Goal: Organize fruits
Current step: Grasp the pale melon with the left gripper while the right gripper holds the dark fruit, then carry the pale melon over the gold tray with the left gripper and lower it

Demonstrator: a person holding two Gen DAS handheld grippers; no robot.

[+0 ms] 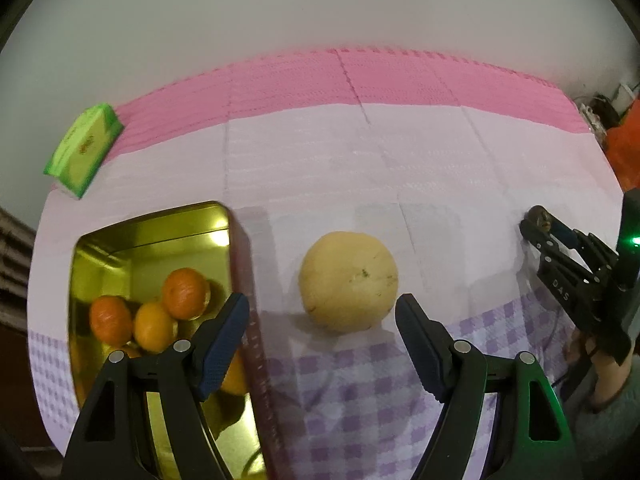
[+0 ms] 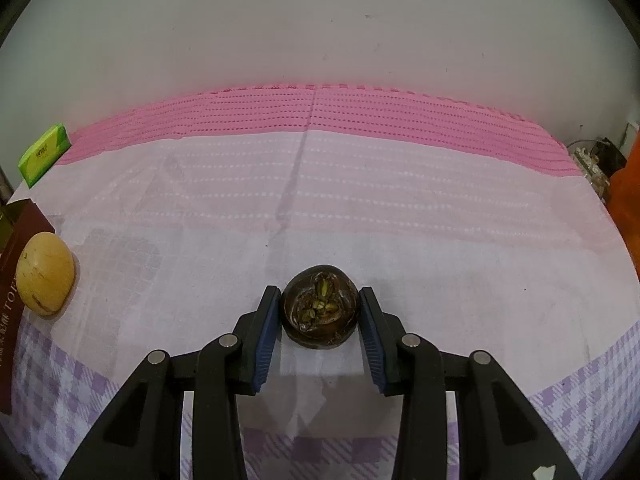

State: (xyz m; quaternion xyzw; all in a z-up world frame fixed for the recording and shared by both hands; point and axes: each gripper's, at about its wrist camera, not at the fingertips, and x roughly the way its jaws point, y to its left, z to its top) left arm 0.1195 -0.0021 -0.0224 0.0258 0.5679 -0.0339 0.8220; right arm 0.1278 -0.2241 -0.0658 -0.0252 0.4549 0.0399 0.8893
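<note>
So the left hand-held gripper (image 1: 322, 316) was hanging over the surface with its blue-padded jaws spread wide and nothing between them. The round pale-yellow fruit (image 1: 348, 281) sat on the cloth just past the fingertips, lined up with the gap but not touched by either pad. Right next to it on the left was the open gold-lined metal tin (image 1: 160, 236) with a dark red outer wall, and a few small orange mandarins (image 1: 186, 293) were bunched together in it, partly hidden behind the left finger.

The right hand-held gripper (image 2: 319, 312) was pinching a small dark-brown round fruit with greenish bits on top (image 2: 319, 312), one blue pad pressed against each side. Couldn't tell from the wrist view if it was resting on the cloth or lifted a bit. In the left wrist view the same gripper showed up at the far right edge with the dark fruit at its tip, well apart from the yellow one, and a bit of the person's hand (image 1: 612, 372) was visible behind it.

The tablecloth (image 2: 360, 208) was pinkish-white in the middle, bright pink along the far side and purple-checked along the near side. A green rectangular packet (image 1: 82, 150) lay way off in the far left corner, and some orange thing (image 2: 628, 200) poked in at the right edge, too cropped to make out.
</note>
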